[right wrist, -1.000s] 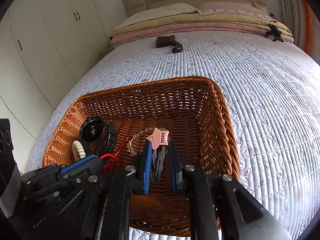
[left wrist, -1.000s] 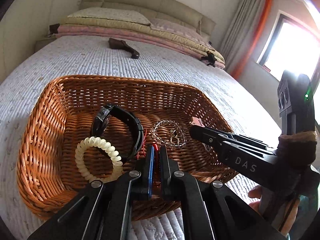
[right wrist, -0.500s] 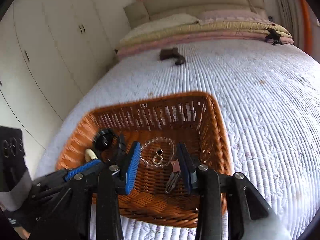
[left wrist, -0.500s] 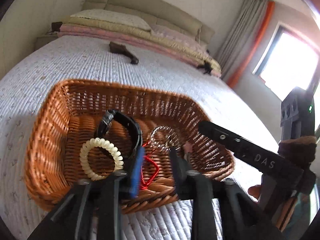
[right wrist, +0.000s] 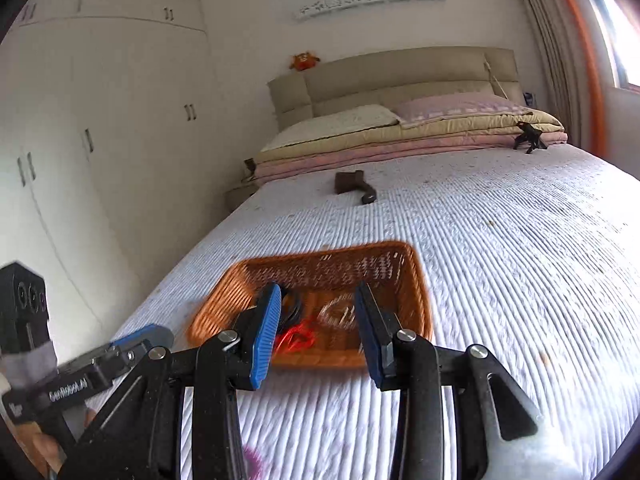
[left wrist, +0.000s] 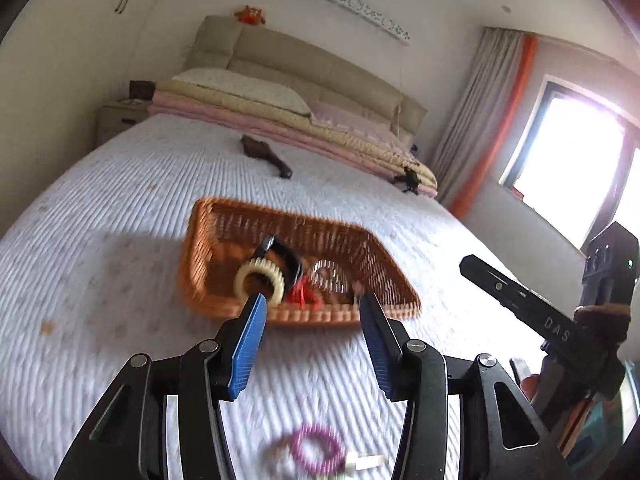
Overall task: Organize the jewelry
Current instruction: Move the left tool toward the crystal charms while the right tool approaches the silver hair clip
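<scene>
A brown wicker basket [left wrist: 208, 248] [right wrist: 416, 280] sits on the bed. Inside it lie a cream coil bracelet [left wrist: 259, 278], a black watch [left wrist: 286, 256], a red cord [left wrist: 302, 294] [right wrist: 298, 336] and a clear bead bracelet [left wrist: 330, 276]. My left gripper [left wrist: 312, 308] is open and empty, held above the bed in front of the basket. My right gripper [right wrist: 316, 300] is open and empty too, also short of the basket. A purple bead bracelet [left wrist: 316, 446] lies on the quilt below the left gripper, with a small white piece [left wrist: 366, 460] beside it.
The white quilted bed [right wrist: 520, 260] stretches ahead to stacked pillows and blankets [left wrist: 256, 100]. A dark brown object [left wrist: 264, 152] [right wrist: 354, 184] lies mid-bed. A black clip [right wrist: 530, 136] sits on the blankets. Wardrobes [right wrist: 100, 120] stand left, a window [left wrist: 572, 176] right.
Both grippers have opened, let go of the red cord and the pink star clip into the basket, and pulled back and up away from the basket.
</scene>
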The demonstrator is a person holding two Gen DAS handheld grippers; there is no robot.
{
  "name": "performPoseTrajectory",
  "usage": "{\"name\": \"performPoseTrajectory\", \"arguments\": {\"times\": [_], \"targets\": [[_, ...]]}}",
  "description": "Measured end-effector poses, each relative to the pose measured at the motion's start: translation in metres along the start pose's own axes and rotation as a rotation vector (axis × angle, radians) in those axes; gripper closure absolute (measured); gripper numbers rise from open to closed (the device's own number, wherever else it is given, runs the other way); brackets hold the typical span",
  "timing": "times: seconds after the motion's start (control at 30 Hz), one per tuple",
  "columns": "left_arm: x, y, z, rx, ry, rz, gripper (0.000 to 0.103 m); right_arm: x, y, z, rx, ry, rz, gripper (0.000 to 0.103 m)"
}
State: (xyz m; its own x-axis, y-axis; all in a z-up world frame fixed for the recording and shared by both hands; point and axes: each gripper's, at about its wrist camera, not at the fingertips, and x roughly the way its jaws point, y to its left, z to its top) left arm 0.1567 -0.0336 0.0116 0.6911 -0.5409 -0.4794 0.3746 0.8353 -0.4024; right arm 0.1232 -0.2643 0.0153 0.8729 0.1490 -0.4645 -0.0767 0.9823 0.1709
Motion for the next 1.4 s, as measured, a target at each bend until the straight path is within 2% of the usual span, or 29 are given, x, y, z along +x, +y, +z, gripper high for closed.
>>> {"name": "performPoseTrajectory", "arguments": {"times": [0.13,0.23,0.33,0.47,0.63,0.93,1.1,1.2,1.4], "targets": [[-0.025,0.009,-0.032,0.014,0.072,0.017,0.053,-0.018,0.017,-0.042,-0.066,0.086,0.018,0.063],[-0.035,0.016,-0.061,0.027,0.125,0.025,0.053,-0.016,0.022,-0.079,-0.097,0.170,0.024,0.063],[-0.032,0.025,-0.086,-0.003,0.177,-0.002,0.053,-0.010,0.023,-0.104,-0.121,0.242,0.027,0.063],[-0.019,0.030,-0.100,-0.031,0.228,-0.035,0.054,-0.009,0.023,-0.122,-0.145,0.288,0.050,0.063],[-0.006,0.022,-0.112,0.003,0.270,-0.055,0.054,-0.007,0.030,-0.138,-0.190,0.328,0.064,0.063],[0.003,0.017,-0.117,0.028,0.297,-0.022,0.055,0.006,0.031,-0.144,-0.194,0.395,0.063,0.063],[0.014,0.002,-0.117,0.080,0.304,0.031,0.058,0.015,0.036,-0.140,-0.244,0.430,0.074,0.063],[0.014,0.001,-0.118,0.099,0.307,0.038,0.059,0.021,0.043,-0.139,-0.320,0.442,0.045,0.063],[0.014,-0.001,-0.123,0.143,0.311,0.073,0.059,0.030,0.049,-0.139,-0.365,0.459,0.054,0.063]]}}
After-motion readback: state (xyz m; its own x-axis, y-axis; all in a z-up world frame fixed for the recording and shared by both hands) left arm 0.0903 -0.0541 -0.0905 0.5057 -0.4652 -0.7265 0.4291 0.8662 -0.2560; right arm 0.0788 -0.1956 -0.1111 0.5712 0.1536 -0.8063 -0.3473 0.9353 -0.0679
